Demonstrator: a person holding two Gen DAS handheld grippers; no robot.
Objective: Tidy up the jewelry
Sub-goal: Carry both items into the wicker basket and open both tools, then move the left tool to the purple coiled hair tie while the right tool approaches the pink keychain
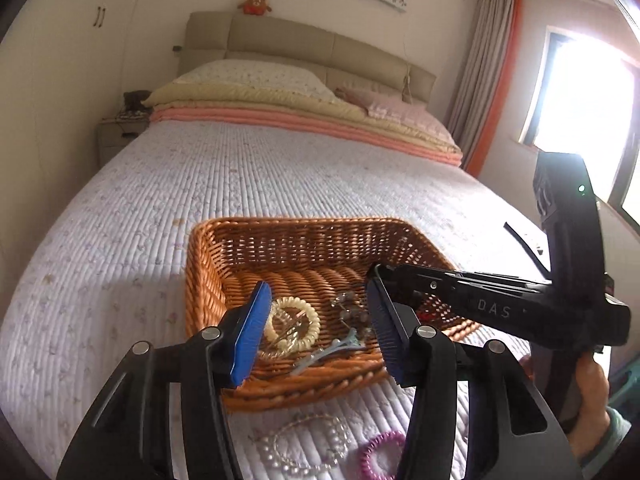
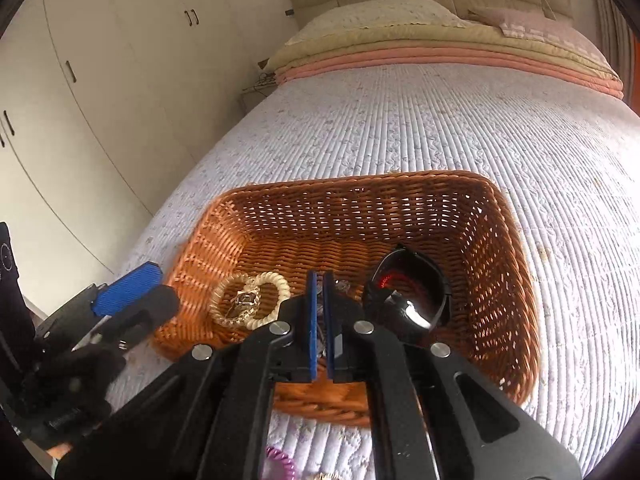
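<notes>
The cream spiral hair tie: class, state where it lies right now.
In both wrist views the cream spiral hair tie lies inside the wicker basket, on its floor near the front left corner, left of the sunglasses.

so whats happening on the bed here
A person with a gripper in each hand is sorting jewelry into a wicker basket on the bed. The right gripper is over the basket, its pads nearly shut; whether it holds anything is unclear. The left gripper is open at the near rim. A cream coil hair tie and sunglasses are already inside. A pearl necklace and a purple coil tie lie on the quilt outside.
</notes>
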